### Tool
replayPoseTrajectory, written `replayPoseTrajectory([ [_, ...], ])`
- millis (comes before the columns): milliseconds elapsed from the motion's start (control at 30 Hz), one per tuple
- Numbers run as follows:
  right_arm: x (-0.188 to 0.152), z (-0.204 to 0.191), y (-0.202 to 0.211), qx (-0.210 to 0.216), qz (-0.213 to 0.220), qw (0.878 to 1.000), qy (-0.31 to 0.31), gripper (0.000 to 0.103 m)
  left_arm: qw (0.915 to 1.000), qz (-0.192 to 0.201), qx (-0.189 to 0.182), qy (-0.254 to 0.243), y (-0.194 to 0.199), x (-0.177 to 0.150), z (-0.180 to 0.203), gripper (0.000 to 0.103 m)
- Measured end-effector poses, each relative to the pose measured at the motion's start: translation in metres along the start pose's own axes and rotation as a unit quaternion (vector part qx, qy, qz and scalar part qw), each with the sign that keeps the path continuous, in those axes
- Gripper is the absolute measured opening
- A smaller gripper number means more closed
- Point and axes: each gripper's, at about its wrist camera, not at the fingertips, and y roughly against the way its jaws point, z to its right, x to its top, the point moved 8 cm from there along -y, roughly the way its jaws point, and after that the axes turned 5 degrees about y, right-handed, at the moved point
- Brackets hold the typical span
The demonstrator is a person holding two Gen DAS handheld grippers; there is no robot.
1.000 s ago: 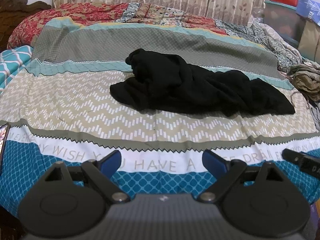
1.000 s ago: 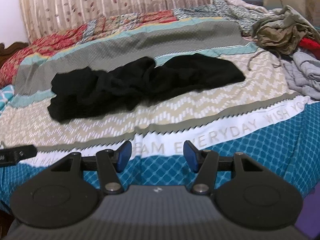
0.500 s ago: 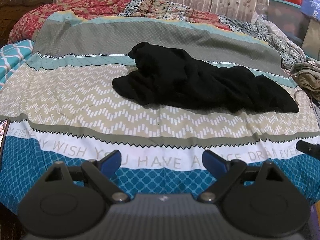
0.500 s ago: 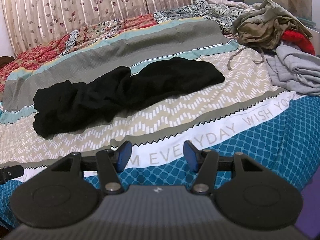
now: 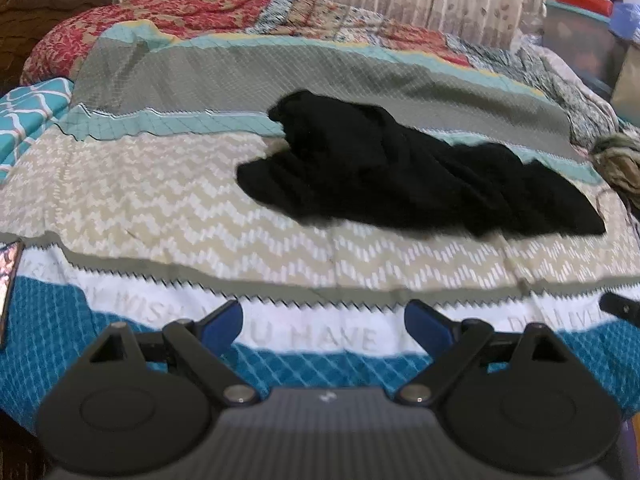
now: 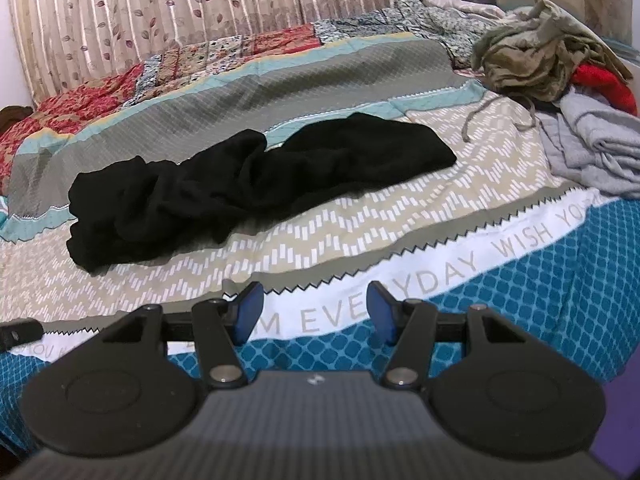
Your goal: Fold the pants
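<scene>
Black pants (image 5: 400,172) lie crumpled in a long heap across the middle of the bed, on the beige zigzag band of the quilt; they also show in the right wrist view (image 6: 248,184). My left gripper (image 5: 323,323) is open and empty, over the bed's front edge, well short of the pants. My right gripper (image 6: 315,314) is open and empty, also over the front edge, short of the pants. A tip of the right gripper shows at the right edge of the left wrist view (image 5: 620,307).
A patterned quilt (image 6: 400,240) covers the bed. A pile of olive, red and grey clothes (image 6: 568,92) lies at the right side. A curtain (image 6: 180,8) hangs behind. A phone (image 5: 8,276) lies at the bed's left front. Storage boxes (image 5: 580,36) stand at the back right.
Both grippers have moved closer to the bed and the pants; the views have shifted a little. Both stay open and empty. The pants have not moved.
</scene>
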Motion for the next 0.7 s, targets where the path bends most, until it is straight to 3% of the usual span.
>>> replayPoseTrajectory([
  [300, 0.026, 0.010, -0.008, 0.015, 0.026, 1.000, -0.004, 0.059, 0.9993, 0.035, 0.009, 0.013, -0.018, 0.069, -0.025, 0.093],
  [467, 0.039, 0.015, -0.025, 0.048, 0.017, 0.998, -0.037, 0.060, 0.9994, 0.028, -0.004, 0.020, -0.052, 0.103, -0.017, 0.102],
  [600, 0.046, 0.022, -0.049, 0.072, 0.001, 0.994, -0.078, 0.061, 0.9999, 0.008, -0.007, 0.004, -0.097, 0.118, 0.006, 0.102],
  [633, 0.047, 0.025, -0.058, 0.078, -0.006, 0.992, -0.096, 0.061, 1.0000, -0.001, -0.008, 0.003, -0.108, 0.118, 0.012, 0.096],
  [700, 0.047, 0.028, -0.081, 0.091, -0.031, 0.986, -0.137, 0.061, 0.9988, -0.044, -0.020, -0.002, -0.136, 0.112, 0.025, 0.052],
])
